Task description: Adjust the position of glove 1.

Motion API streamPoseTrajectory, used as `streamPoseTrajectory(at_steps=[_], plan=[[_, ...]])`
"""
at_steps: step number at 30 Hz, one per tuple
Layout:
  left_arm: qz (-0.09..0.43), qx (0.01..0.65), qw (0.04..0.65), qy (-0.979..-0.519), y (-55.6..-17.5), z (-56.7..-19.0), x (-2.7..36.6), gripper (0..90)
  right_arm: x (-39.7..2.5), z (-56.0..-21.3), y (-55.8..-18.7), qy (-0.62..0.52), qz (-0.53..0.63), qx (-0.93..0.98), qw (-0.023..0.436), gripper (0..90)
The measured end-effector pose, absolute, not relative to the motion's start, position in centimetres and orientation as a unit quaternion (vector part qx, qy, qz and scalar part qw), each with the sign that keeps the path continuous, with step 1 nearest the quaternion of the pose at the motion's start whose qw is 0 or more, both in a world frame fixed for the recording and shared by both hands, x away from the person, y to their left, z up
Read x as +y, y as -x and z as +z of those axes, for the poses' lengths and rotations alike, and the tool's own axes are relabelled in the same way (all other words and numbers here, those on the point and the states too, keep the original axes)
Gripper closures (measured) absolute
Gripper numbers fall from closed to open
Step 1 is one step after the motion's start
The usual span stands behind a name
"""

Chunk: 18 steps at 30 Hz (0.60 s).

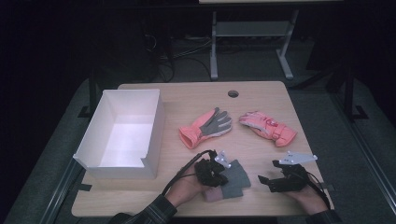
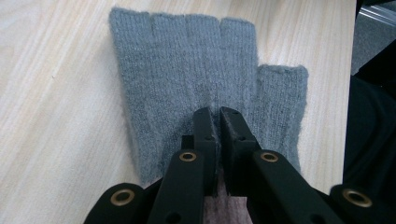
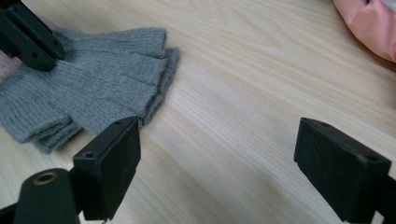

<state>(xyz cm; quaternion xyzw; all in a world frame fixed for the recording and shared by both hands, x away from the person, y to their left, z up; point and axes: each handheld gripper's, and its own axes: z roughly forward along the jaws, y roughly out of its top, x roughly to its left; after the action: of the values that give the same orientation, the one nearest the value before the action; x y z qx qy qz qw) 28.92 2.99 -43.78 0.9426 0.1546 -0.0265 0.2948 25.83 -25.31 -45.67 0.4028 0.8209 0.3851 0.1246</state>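
1. Grey fingerless glove (image 2: 187, 74) lies flat on the table (image 1: 261, 93), near the front edge, between both hands.
2. Left gripper (image 2: 215, 114) pinches a fold of knit at the glove's middle, jaws nearly closed.
3. Right gripper (image 3: 217, 144) sits just beside the glove, jaws wide apart, holding nothing.
4. Pink gloves (image 1: 205, 127) lie farther back; white box (image 1: 122, 133) at left.

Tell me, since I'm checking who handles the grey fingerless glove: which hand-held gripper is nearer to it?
Left. The left hand-held gripper is pinched shut on the grey fingerless glove, gathering its knit. The right hand-held gripper sits open over bare table beside the glove, not touching it.
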Motion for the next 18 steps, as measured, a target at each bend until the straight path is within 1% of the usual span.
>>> streamPoseTrajectory(at_steps=[1, 2, 4, 6, 10, 11, 13, 14, 16, 18], plan=[[-0.027, 0.153, 0.298, -0.942, -29.0, -43.7, 3.1, 83.6, -25.3, -45.7, -25.8, -0.403, 0.385, 0.821, 0.124, 14.4], [-0.027, 0.153, 0.298, -0.942, -29.0, -43.7, 3.1, 79.9, -25.3, -45.7, -25.9, -0.404, 0.385, 0.820, 0.125, 14.4], [-0.030, 0.161, 0.317, -0.934, -29.1, -43.2, 3.5, 69.8, -25.4, -45.6, -25.9, -0.406, 0.386, 0.819, 0.125, 14.4], [-0.020, 0.169, 0.331, -0.928, -29.5, -42.7, 3.9, 56.8, -25.4, -45.7, -26.0, -0.407, 0.385, 0.819, 0.124, 14.4], [-0.020, 0.176, 0.345, -0.922, -29.8, -42.4, 4.4, 30.3, -25.3, -45.7, -26.0, -0.408, 0.384, 0.819, 0.124, 14.4], [-0.009, 0.182, 0.347, -0.920, -29.9, -42.6, 4.4, 23.9, -25.4, -45.7, -26.0, -0.407, 0.382, 0.820, 0.125, 14.4], [-0.010, 0.184, 0.338, -0.923, -30.0, -43.0, 4.2, 16.8, -25.4, -45.7, -25.9, -0.407, 0.382, 0.820, 0.125, 14.4], [-0.012, 0.182, 0.335, -0.924, -30.0, -43.2, 4.0, 15.0, -25.4, -45.7, -26.0, -0.407, 0.382, 0.820, 0.125, 14.4], [-0.013, 0.183, 0.333, -0.925, -30.0, -43.5, 3.8, 13.4, -25.4, -45.7, -26.0, -0.407, 0.382, 0.820, 0.125, 14.4], [-0.011, 0.177, 0.315, -0.932, -29.9, -44.0, 3.4, 13.2, -25.4, -45.7, -26.0, -0.407, 0.383, 0.820, 0.124, 14.4]])
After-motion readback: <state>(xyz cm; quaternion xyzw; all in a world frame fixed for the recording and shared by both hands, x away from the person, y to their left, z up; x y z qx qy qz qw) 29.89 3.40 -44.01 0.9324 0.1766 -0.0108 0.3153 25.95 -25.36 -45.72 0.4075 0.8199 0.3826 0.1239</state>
